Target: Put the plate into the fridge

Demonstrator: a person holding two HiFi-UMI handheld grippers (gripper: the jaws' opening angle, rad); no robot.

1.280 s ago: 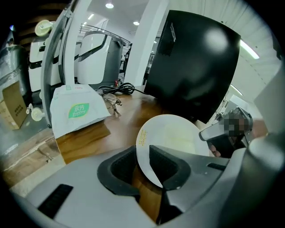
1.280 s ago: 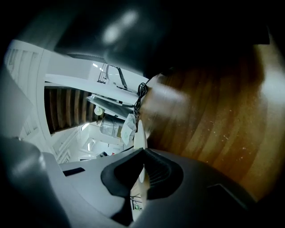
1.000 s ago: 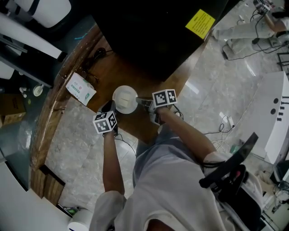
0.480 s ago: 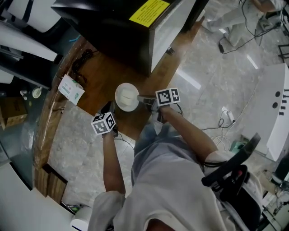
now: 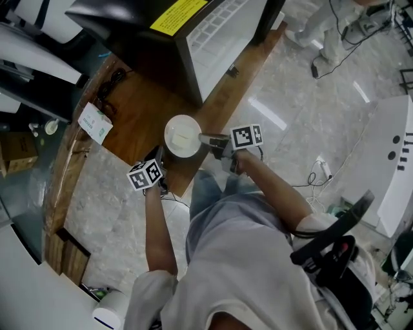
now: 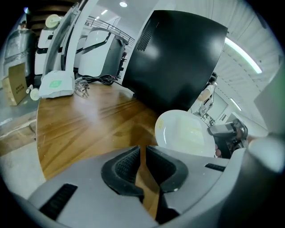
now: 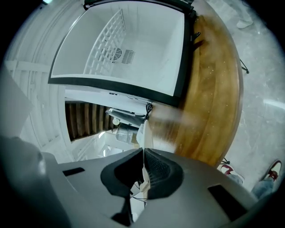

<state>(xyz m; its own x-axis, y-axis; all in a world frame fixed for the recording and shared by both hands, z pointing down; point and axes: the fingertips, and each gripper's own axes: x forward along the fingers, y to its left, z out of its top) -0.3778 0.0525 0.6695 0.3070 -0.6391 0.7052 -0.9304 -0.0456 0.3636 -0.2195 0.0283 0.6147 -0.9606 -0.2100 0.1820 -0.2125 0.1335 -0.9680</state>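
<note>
Clenching on the rim of the plate (image 7: 144, 133), the right gripper (image 7: 143, 156) carries it in the air. In the right gripper view the plate is only a thin white strip, seen from its edge, squeezed between the two black pads. The left gripper (image 6: 142, 162) has its jaws pressed almost together with nothing inside; only a narrow slit of wood shows there. It hangs low, to the left of the plate, which is near it but does not touch it.

Under both tools lies the wooden counter (image 5: 142, 109). Beyond the right gripper, straight ahead of its jaws, stands the fridge (image 7: 129, 49), open, with a white inside and a wire shelf (image 7: 104, 49).

Compared with one second ago, the head view now shows much more of this white inside. Before, almost only the dark body with the yellow label (image 5: 179, 11) was visible. The plate is also a little closer to the opening. I judge that the way in is free now, so what is left is to push the plate forward and lay it on a shelf.

Some things are hard to know. The plate's face is not visible from the right gripper, so its tilt there is unclear. The fridge door itself I cannot find with certainty, and the lower part of the fridge is cut off.
</note>
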